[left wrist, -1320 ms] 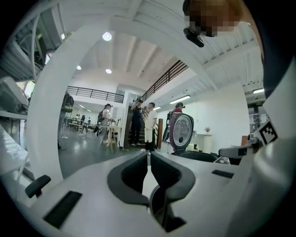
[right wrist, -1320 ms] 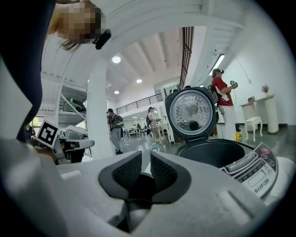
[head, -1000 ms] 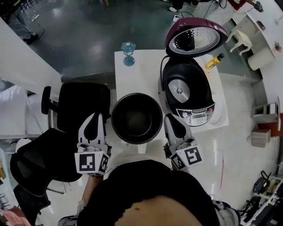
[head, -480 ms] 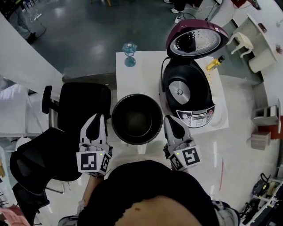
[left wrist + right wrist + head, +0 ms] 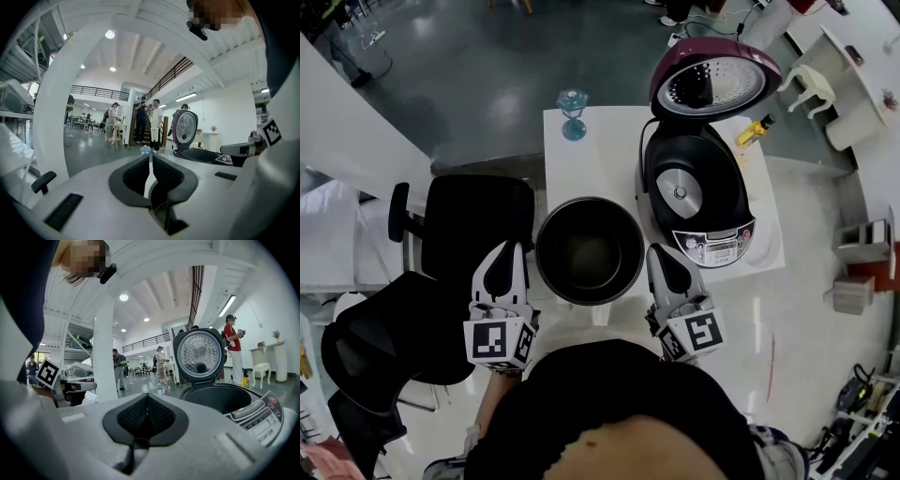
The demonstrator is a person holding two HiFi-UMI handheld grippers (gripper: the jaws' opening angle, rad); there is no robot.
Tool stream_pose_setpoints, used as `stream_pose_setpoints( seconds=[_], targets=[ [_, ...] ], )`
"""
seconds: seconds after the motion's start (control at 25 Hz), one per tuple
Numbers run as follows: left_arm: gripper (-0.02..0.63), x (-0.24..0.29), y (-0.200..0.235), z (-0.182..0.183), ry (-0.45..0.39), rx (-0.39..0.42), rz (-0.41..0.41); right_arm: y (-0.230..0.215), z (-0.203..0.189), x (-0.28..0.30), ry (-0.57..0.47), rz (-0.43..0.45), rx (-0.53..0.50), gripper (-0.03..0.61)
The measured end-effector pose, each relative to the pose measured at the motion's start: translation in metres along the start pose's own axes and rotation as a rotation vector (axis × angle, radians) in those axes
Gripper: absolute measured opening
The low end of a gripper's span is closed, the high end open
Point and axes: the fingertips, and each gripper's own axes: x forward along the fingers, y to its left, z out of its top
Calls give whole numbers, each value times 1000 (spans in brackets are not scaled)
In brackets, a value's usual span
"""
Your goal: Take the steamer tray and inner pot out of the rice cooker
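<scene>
Nearest, head view: person's dark top (image 5: 619, 412) fills the bottom edge and hides both hands and wrists.

Left hand-held gripper (image 5: 510, 249): closed. Its own view shows the pads together with only a hairline slit and nothing between them. Tip is just beside the left rim of the inner pot (image 5: 590, 250); contact can't be told from above.

Right hand-held gripper (image 5: 656, 251): closed, pads fully met, empty. Tip is just beside the pot's right rim, in the gap between pot and rice cooker (image 5: 724, 187).

Inner pot: out of the cooker, upright, at the near-left part of the white surface (image 5: 591, 159), between the 2 grippers. Inside is dark and looks empty. It covers the surface's near edge there. Neither gripper view shows it; the gripper bodies block it.

Rice cooker: right of the pot and touching or nearly so. Cavity is open, with a grey round plate and centre knob at the bottom. Control panel (image 5: 719, 247) faces the person, print too small to read.

Lid (image 5: 715, 80): maroon, tipped up at the back, dotted metal inner face showing.

Further back: blue stemmed glass (image 5: 573, 112) at the surface's far-left edge, and a yellow bottle (image 5: 754, 129) right of the cooker, partly hidden by it.

Left of the surface: black office chairs (image 5: 478, 211), the nearest cut off.

Far off, left gripper view: several people (image 5: 149, 123) by a staircase, small.
</scene>
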Motion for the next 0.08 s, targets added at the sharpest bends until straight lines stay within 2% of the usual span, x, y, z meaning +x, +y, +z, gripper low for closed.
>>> stream_pose_setpoints(
  seconds=[0.08],
  targets=[
    [23,0,1,-3,8,-10,4,0,-1,0,6,-5,1,8]
  ],
)
